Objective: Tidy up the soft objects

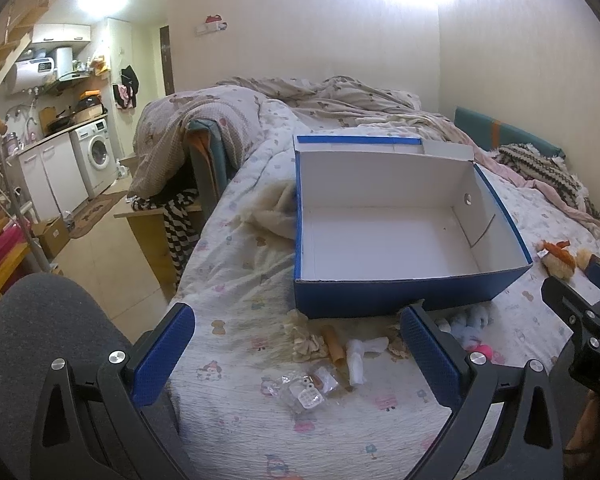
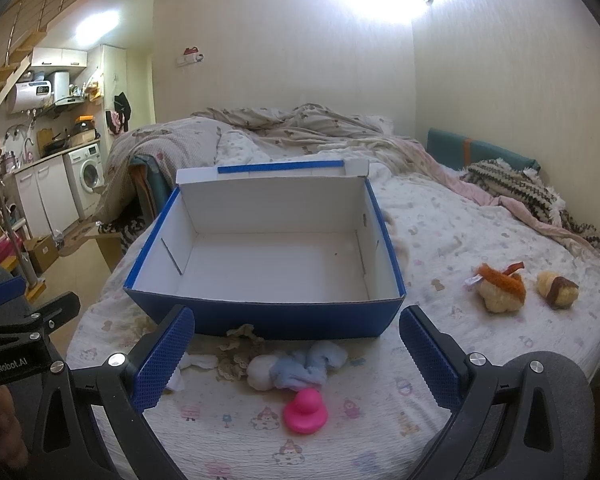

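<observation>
An open blue box (image 1: 384, 298) with a white, empty inside sits on the bed; it also shows in the right wrist view (image 2: 260, 316). My left gripper (image 1: 296, 344) is open above small items in front of the box: beige lace (image 1: 304, 340), a white roll (image 1: 356, 360) and a plastic packet (image 1: 304, 394). My right gripper (image 2: 296, 344) is open above a blue-and-white soft toy (image 2: 296, 364) and a pink rubber duck (image 2: 305, 406). Two plush toys, one orange (image 2: 500, 286) and one brown (image 2: 558, 290), lie to the right of the box.
The bed's patterned quilt (image 2: 460, 240) has rumpled blankets (image 2: 320, 128) at the back and a striped knit throw (image 2: 512, 188) by the right wall. The bed's left edge drops to the floor, with a kitchen and washing machine (image 1: 96, 152) beyond.
</observation>
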A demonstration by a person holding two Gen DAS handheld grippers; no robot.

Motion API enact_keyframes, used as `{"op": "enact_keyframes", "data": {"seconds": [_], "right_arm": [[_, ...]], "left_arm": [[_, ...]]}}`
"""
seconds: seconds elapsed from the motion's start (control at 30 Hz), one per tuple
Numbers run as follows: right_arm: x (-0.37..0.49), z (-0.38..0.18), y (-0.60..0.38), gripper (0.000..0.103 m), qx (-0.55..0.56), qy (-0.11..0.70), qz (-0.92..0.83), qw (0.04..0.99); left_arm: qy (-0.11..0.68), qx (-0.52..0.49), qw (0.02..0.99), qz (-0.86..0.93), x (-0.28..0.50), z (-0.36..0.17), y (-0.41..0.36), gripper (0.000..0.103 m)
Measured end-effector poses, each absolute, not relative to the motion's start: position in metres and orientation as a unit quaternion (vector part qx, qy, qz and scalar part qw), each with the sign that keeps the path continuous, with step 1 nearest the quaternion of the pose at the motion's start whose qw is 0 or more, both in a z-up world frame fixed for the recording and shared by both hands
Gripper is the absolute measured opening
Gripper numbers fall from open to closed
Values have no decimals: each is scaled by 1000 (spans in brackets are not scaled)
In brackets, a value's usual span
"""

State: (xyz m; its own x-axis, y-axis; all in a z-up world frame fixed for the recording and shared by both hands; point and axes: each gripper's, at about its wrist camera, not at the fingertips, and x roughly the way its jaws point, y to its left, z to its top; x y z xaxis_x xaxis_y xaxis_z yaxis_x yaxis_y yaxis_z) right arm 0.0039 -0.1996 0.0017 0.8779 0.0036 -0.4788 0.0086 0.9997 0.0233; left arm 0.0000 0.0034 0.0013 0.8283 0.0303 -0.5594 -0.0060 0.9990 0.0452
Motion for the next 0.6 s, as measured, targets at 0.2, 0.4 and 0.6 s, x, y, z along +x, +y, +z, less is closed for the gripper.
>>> {"op": "enact_keyframes", "data": {"seconds": [0.2,0.4,0.6], "right_arm": [[3,1,-202,103,13,247,-1,969],[3,1,-201,103,13,246,-1,969],[3,2,-202,103,13,246,-1,969]], "left_arm": [[293,16,956,9,0,0,5,103],[293,16,956,10,0,1,5,103],[294,15,956,10,1,0,6,103]]}}
